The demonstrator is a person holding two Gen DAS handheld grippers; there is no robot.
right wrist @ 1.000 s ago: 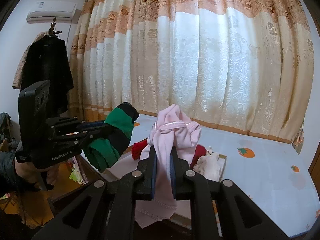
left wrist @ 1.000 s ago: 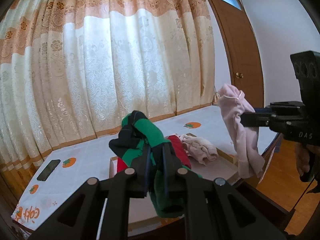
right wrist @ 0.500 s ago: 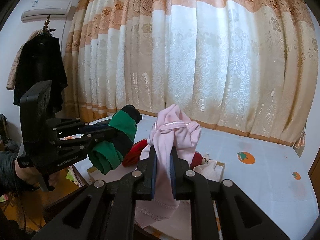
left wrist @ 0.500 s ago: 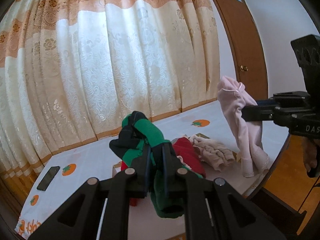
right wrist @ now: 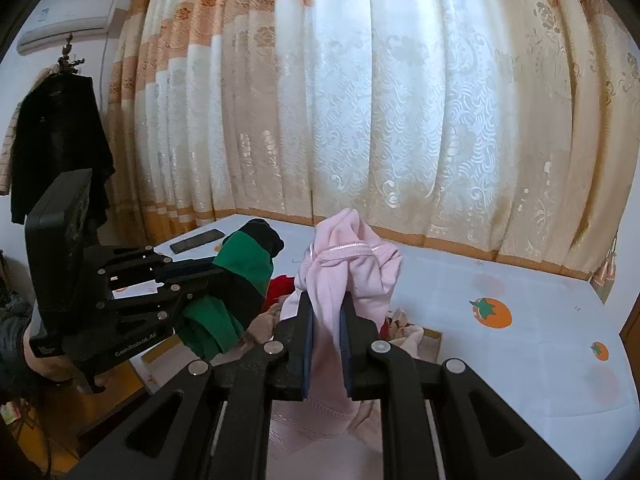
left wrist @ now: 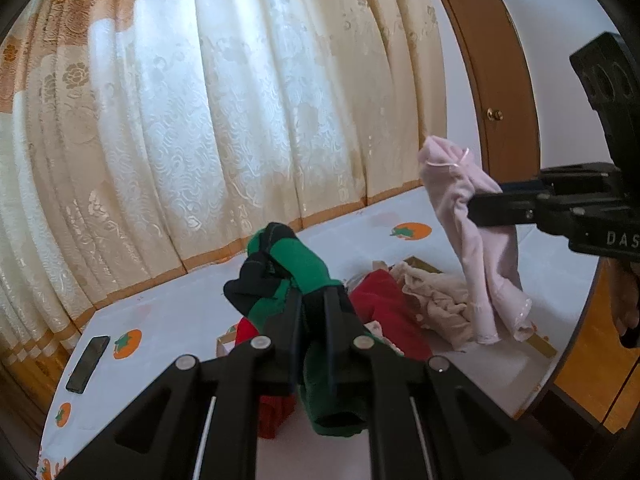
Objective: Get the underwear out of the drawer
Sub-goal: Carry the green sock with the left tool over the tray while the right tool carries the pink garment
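Observation:
My left gripper (left wrist: 313, 300) is shut on green-and-black underwear (left wrist: 288, 264) and holds it in the air above the table; it also shows in the right wrist view (right wrist: 236, 276). My right gripper (right wrist: 328, 304) is shut on pink underwear (right wrist: 352, 268), which hangs from it (left wrist: 480, 248) over the drawer. The open wooden drawer (left wrist: 540, 346) lies on the table and holds a red garment (left wrist: 380, 300) and a beige garment (left wrist: 432, 296).
The table (right wrist: 520, 360) has a white cloth with orange fruit prints. A black phone (left wrist: 87, 364) lies at its left end. Patterned curtains (right wrist: 360, 120) hang behind. A brown door (left wrist: 492, 80) is at the right, a dark coat (right wrist: 60, 136) hangs at the left.
Both grippers have moved forward over the table with their garments still held. The drawer and table now appear lower and closer beneath them.

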